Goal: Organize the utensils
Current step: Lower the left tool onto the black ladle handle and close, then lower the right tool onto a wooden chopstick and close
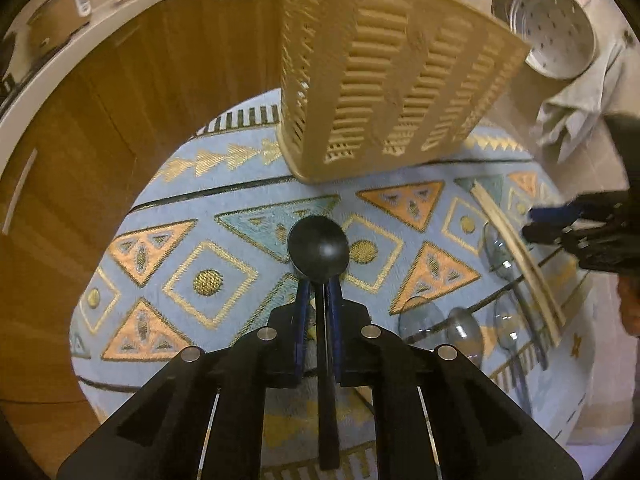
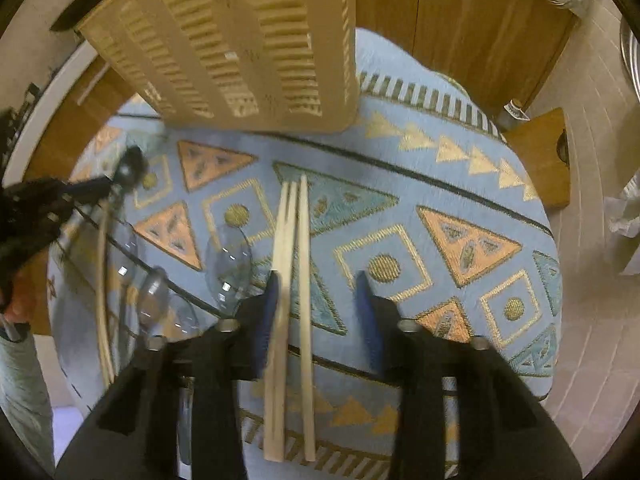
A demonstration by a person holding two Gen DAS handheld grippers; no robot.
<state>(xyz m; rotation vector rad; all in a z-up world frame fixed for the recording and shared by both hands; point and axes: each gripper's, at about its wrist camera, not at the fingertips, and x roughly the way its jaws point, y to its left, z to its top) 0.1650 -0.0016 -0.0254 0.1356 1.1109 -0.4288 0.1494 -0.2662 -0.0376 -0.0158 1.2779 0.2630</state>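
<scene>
Between the half-spread right tongs (image 2: 318, 280), chopsticks (image 2: 294, 280) running lengthwise along the fingers (nothing pinched yet); left tongs (image 1: 318, 280) clamped on black spoon (image 1: 318, 246).

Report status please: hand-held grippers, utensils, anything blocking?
Left hand-held gripper shut on black spoon. Right hand-held gripper open around chopsticks. Basket ahead, unobstructed.

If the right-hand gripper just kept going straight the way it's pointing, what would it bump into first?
Probably the wooden chopsticks lying between its open fingers, then the patterned cloth beneath them. The right gripper points steeply down at them; depth is hard to judge.
</scene>
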